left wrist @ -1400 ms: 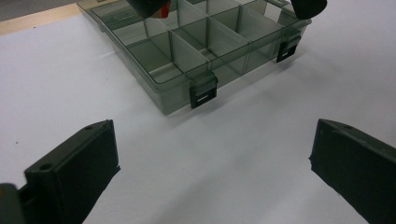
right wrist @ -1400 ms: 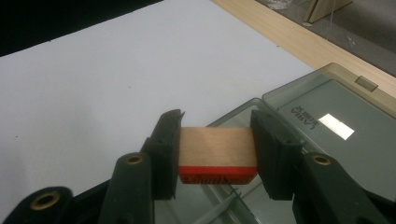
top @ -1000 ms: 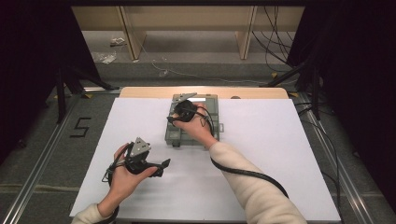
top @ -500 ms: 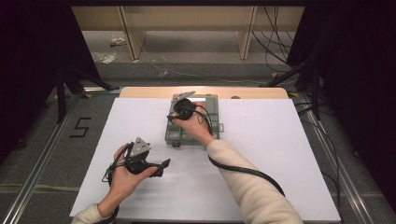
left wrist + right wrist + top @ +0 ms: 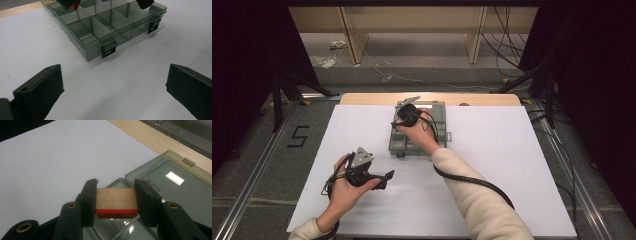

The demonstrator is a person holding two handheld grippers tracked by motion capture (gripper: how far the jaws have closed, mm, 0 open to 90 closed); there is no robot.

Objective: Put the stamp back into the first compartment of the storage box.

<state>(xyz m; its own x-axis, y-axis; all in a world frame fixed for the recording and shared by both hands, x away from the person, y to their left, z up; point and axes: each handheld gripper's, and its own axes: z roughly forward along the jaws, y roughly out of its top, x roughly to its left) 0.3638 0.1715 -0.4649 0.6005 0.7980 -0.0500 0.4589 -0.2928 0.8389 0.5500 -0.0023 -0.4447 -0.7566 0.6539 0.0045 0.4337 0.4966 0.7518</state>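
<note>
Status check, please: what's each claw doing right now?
Right gripper clamps wooden block above open organizer box. Left gripper open, idle on the table. Nothing blocking.

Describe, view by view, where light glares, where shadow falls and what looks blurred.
High view: white table sheet brightly lit, surroundings dark. Left gripper view: close jaws soft-edged, organiser box sharper. Right gripper view: bright glare patch on the open lid; wooden block sharp.

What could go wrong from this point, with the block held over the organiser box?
1. The right gripper clamps the small wooden block with a red base only by its two ends; it might twist or slip on release.
2. The smoky transparent plastic compartment box has narrow dividers; the block could land on one and tip.
3. The left gripper stands open, away from the box, so a nudge may slide it.
</note>
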